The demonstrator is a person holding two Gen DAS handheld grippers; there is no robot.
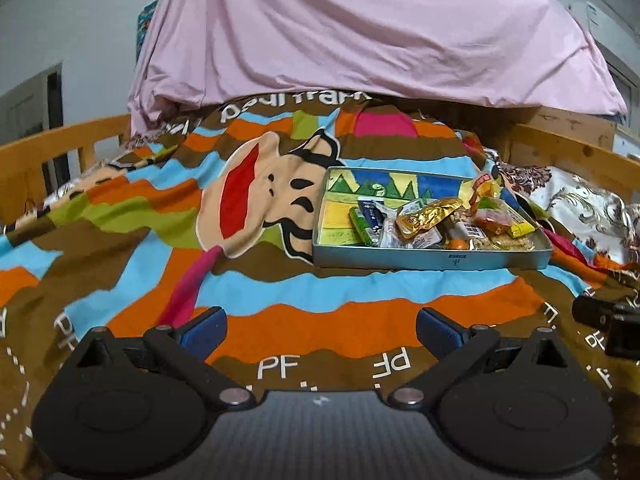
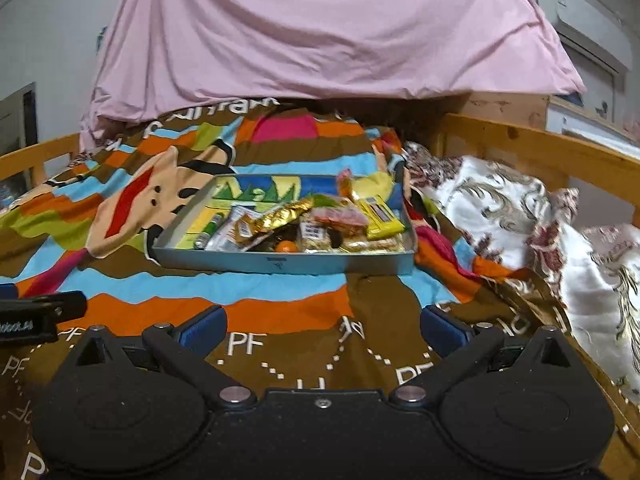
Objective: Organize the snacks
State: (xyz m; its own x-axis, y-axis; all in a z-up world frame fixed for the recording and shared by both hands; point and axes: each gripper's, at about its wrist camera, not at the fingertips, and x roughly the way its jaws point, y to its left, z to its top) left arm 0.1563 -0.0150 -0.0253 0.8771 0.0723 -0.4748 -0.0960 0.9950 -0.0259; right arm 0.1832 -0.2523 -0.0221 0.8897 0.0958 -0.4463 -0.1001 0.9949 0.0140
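Note:
A shallow grey metal tray (image 1: 432, 260) with a colourful picture inside lies on the striped blanket, to the right and ahead in the left wrist view, and centred ahead in the right wrist view (image 2: 280, 263). Several wrapped snacks fill its right half: a gold packet (image 1: 428, 216) (image 2: 280, 210), a yellow packet (image 2: 378, 216), a green stick (image 1: 360, 226) and a small orange ball (image 2: 287, 247). My left gripper (image 1: 320, 330) is open and empty, low over the blanket, well short of the tray. My right gripper (image 2: 322, 328) is open and empty, also short of the tray.
A colourful cartoon blanket (image 1: 248, 208) covers the bed. A pink sheet (image 1: 360, 28) hangs at the back. Wooden bed rails (image 2: 560, 152) run along both sides. A floral quilt (image 2: 500, 208) is bunched at the right. Each gripper shows at the other view's edge (image 2: 36, 316).

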